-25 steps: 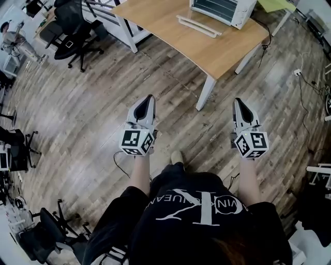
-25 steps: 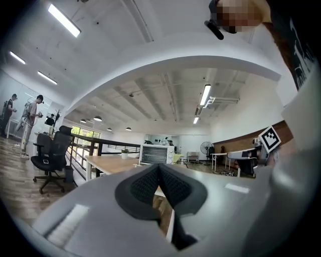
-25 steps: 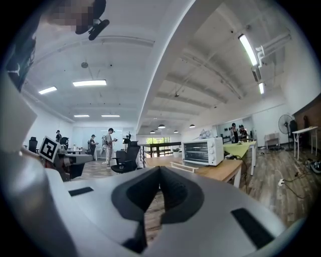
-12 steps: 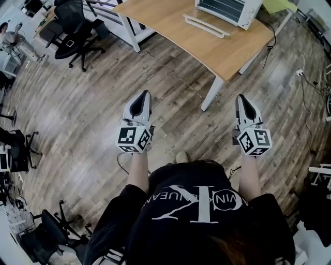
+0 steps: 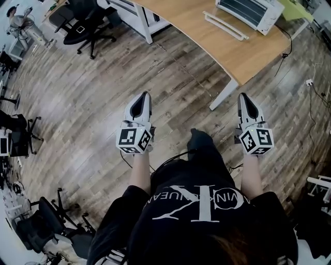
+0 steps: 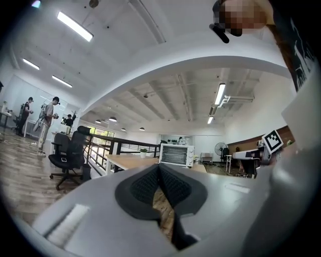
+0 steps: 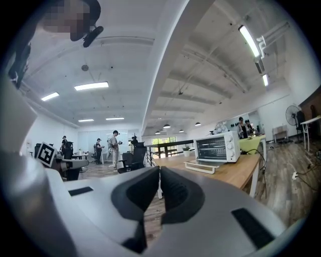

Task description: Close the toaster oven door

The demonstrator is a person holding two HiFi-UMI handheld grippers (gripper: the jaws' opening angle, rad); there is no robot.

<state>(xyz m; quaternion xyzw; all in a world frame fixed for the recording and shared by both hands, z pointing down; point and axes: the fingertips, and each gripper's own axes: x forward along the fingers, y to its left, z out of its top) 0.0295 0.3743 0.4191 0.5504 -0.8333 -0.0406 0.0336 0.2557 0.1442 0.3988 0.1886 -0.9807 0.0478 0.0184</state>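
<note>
A white toaster oven (image 5: 249, 11) stands at the far end of a wooden table (image 5: 217, 44), its door (image 5: 225, 26) folded down flat in front of it. It also shows small in the left gripper view as the toaster oven (image 6: 176, 154) and in the right gripper view as the toaster oven (image 7: 217, 147) with the door (image 7: 201, 167) lying open. My left gripper (image 5: 144, 97) and right gripper (image 5: 245, 97) hang over the wooden floor, well short of the table. Both are shut with nothing between their jaws.
A white table leg (image 5: 223, 96) slants down just ahead of the right gripper. Black office chairs (image 5: 85, 23) stand at the far left, more at the left edge. A cable (image 5: 289, 39) drops from the table's right end. People stand far off in both gripper views.
I have stepped back a little from the table: the oven and table slid right and up in the head view. Both grippers stay shut and level.
</note>
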